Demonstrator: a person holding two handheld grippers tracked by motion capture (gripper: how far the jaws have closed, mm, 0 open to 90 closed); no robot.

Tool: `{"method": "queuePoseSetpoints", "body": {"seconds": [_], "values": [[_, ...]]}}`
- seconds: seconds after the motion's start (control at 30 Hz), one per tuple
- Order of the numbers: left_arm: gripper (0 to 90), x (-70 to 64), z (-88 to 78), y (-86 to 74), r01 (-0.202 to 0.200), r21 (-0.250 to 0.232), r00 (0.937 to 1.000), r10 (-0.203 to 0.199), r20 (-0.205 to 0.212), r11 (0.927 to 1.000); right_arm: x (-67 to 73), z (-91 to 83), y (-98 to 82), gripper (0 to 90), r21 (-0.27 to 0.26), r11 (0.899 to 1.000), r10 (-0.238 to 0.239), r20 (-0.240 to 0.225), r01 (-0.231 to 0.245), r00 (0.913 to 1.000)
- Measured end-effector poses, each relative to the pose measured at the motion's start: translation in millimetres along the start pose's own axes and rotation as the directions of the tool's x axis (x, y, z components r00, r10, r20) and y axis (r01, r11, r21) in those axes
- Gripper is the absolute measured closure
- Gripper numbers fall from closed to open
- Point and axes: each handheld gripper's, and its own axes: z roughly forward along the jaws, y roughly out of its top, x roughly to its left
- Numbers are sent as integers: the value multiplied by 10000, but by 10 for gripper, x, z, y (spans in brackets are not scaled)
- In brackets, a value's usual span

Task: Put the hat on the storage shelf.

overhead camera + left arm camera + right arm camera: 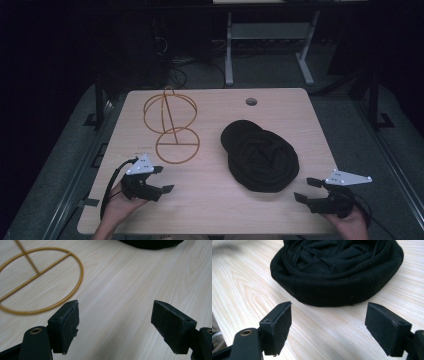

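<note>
Black hat (260,155) at table centre-right, stand (171,122) far left; hat looks soft, light, floppy, best pinched at near brim; left gripper (159,179) and right gripper (305,189) both gape wide, empty.

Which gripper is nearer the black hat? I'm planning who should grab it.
Right. The right gripper sits just off the hat's near right edge, jaws open toward it. The left gripper is farther off to the hat's left, beside the wire stand.
</note>
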Motion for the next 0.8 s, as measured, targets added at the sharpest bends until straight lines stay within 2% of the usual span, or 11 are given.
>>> {"method": "queuePoseSetpoints", "body": {"seconds": [0.2,0.27,0.53,0.67,0.8], "values": [[219,-82,93,193,-311,24,9986,310,426,9995,-2,-16,-6,205,-68,9999,84,45,-84,10000],[221,-98,120,248,-246,-17,9978,247,621,9997,5,-22,-1,205,-26,10000,31,81,-31,10000],[212,-157,205,441,-631,-87,9943,636,854,9980,10,-13,-3,205,33,10000,29,107,-29,9999],[203,-202,274,579,-754,-59,9917,756,1040,9971,4,-23,5,204,-93,9999,82,131,-81,9999],[202,-269,395,758,-1040,-51,9857,1037,1325,9946,6,-24,3,204,-48,10000,18,94,-18,10000]]}}
